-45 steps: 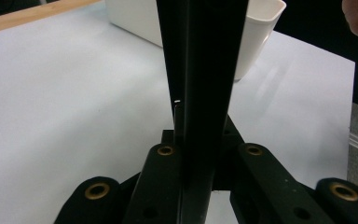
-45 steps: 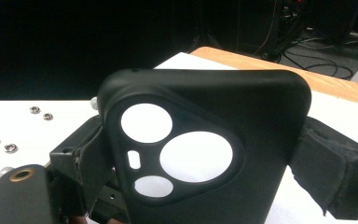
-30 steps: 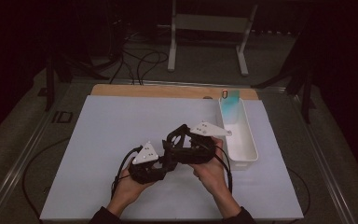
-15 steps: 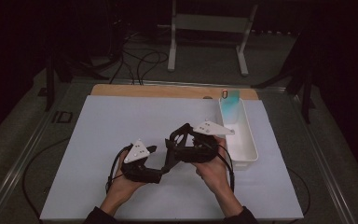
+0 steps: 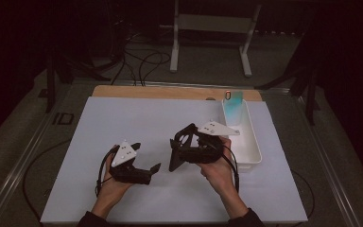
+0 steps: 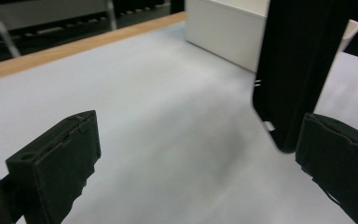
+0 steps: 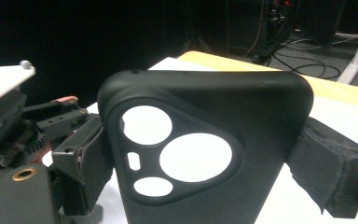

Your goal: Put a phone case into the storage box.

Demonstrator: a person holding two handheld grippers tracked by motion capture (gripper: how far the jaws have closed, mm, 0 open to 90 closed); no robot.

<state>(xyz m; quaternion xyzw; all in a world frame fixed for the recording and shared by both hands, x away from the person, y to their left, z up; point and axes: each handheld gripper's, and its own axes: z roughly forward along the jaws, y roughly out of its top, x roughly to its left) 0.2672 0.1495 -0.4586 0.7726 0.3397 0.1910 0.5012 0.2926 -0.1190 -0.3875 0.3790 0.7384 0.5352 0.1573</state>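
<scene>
right claw (image 5: 177,153) is clamping the phone case (image 7: 200,149) by its sides; left claw (image 5: 146,172) is gaping wide, empty. judging: keep case upright, squeeze evenly, avoid flexing.

Dim room, dark surroundings; the pale counter (image 5: 137,123) is softly lit from above, with near fingers (image 6: 56,163) blurred.

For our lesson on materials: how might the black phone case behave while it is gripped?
The phone case is probably light: it is a thin, hollow shell. It may flex, given its large cut-outs. The right gripper squeezes its sides; its matte surface likely resists slipping.
</scene>
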